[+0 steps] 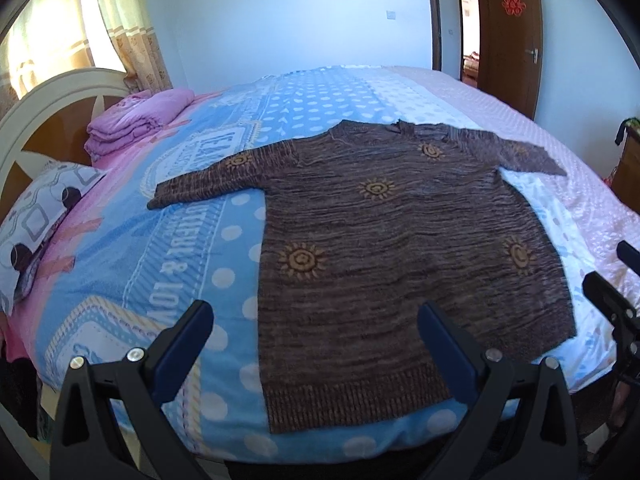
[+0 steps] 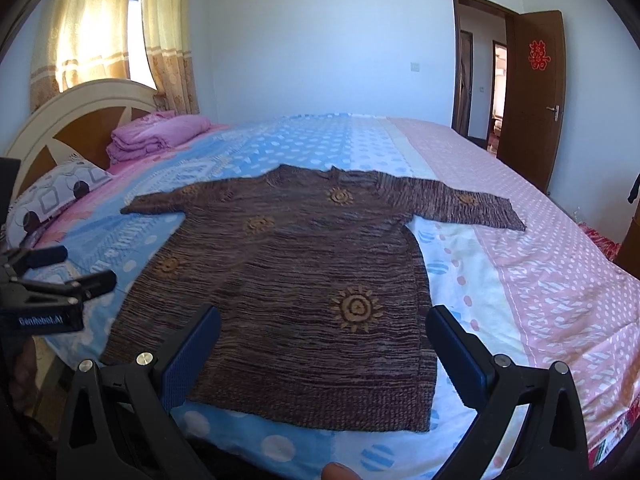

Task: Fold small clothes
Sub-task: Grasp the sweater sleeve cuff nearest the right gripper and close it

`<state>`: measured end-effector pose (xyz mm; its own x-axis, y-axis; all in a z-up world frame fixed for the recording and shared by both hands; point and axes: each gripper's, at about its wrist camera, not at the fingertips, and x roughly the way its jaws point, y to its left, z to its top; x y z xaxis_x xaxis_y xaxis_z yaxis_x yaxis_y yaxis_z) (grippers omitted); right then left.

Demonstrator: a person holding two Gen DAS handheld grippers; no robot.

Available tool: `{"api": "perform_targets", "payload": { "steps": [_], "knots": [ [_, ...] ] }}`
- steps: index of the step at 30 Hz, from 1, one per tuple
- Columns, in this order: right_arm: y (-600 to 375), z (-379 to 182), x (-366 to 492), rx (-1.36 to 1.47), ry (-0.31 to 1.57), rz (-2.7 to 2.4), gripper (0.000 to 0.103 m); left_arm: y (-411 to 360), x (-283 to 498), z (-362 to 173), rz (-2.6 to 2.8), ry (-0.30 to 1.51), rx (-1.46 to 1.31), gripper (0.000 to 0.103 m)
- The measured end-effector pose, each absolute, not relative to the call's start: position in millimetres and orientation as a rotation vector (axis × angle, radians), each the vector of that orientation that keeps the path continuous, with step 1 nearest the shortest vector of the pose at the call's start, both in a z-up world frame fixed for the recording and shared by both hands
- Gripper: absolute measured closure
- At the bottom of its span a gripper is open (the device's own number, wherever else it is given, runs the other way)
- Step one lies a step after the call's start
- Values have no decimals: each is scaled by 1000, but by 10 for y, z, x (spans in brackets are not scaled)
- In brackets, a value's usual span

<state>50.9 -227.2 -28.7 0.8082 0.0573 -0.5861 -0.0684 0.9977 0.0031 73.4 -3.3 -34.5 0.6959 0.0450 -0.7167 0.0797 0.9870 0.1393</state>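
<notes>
1. Sunlit bedroom: pale walls, patterned curtains (image 2: 96, 40) over a bright window behind the headboard (image 2: 76, 120), and a brown door (image 2: 532, 100) standing open with a red paper cutting (image 2: 538, 55) stuck on it.
2. Filling most of the room is a bed spread with a blue, pink and white dotted bedsheet (image 1: 200, 248).
3. The brown sweater (image 1: 400, 240) with orange sun motifs lies flat on that sheet, front up, both sleeves stretched out to the sides, collar at the far end and ribbed hem at the near edge of the bed.
4. The left gripper (image 1: 316, 336) hovers just short of the hem with its jaws spread wide and nothing between them; the sweater's lower left corner sits ahead of it and a little toward its right finger.
5. The right gripper (image 2: 324, 340) hangs above the sweater's hem, jaws likewise wide apart and holding nothing; the garment's body lies straight ahead of it, between the two fingers.
6. Neither claw touches the knit, as far as I can tell.
7. From the right claw's view, the left one shows at the left edge, off the sweater's near left side.
8. Far ahead and to the left of both claws, a folded pink blanket (image 1: 136, 120) is stacked by the headboard.
9. A patterned pillow (image 1: 44, 216) lies nearer than the blanket, well off to the left of the left claw.
</notes>
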Motion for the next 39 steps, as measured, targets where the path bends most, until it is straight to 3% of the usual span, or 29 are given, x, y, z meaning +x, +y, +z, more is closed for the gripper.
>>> {"api": "perform_targets", "payload": {
  "steps": [15, 22, 33, 36, 39],
  "knots": [
    [-3016, -823, 1620, 18, 784, -8, 2, -180, 1885, -731, 53, 805, 231, 0],
    [-3582, -807, 2143, 71, 811, -99, 18, -182, 2448, -854, 133, 768, 254, 0],
    [-4702, -765, 2902, 216, 828, -296, 22, -156, 2978, -983, 200, 785, 251, 0],
    [-4956, -753, 3075, 238, 830, -345, 30, -115, 3091, -1014, 226, 793, 242, 0],
    [-5189, -802, 3287, 262, 872, -360, 50, -60, 3166, -996, 243, 794, 229, 0]
  ]
}}
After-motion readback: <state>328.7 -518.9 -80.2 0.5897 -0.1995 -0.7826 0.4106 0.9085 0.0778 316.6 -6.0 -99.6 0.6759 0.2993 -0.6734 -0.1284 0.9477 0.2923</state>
